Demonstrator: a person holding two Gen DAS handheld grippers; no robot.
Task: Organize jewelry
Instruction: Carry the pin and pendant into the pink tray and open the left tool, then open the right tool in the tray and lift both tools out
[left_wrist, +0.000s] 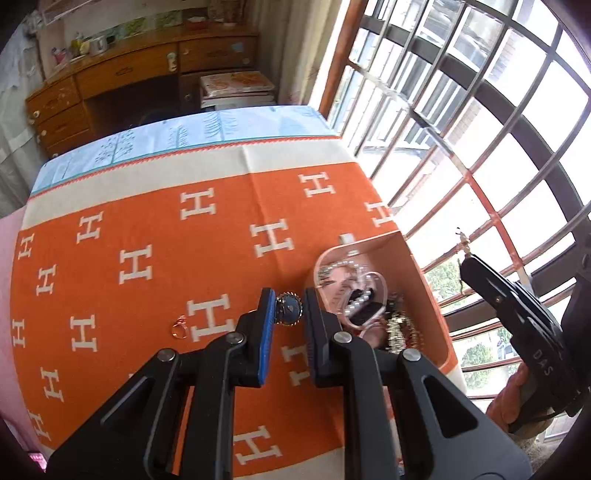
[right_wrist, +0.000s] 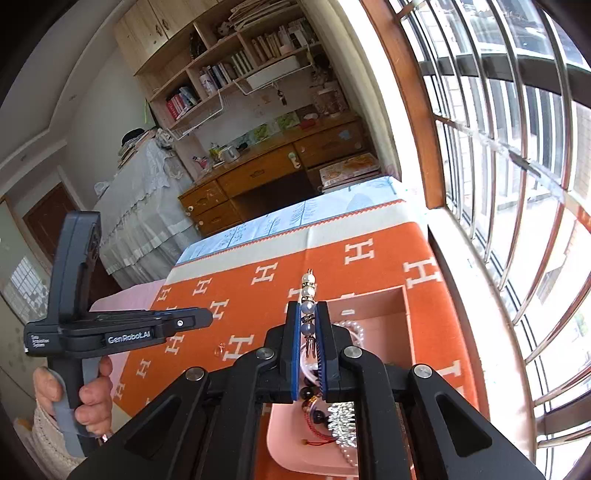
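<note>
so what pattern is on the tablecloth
Orange with white H letters and a cream border; the tablecloth shows best in the left wrist view.

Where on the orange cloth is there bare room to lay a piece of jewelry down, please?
Bare cloth runs wide left of the small ring and beyond the brooch, up to the cream border. It is crowded at the window side: the box holds heaped beads and chains.

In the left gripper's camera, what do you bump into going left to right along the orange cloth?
Small gold ring → round dark brooch, sitting between the open fingers of the left gripper → pink jewelry box with pearls and chains inside → right gripper by the window.
</note>
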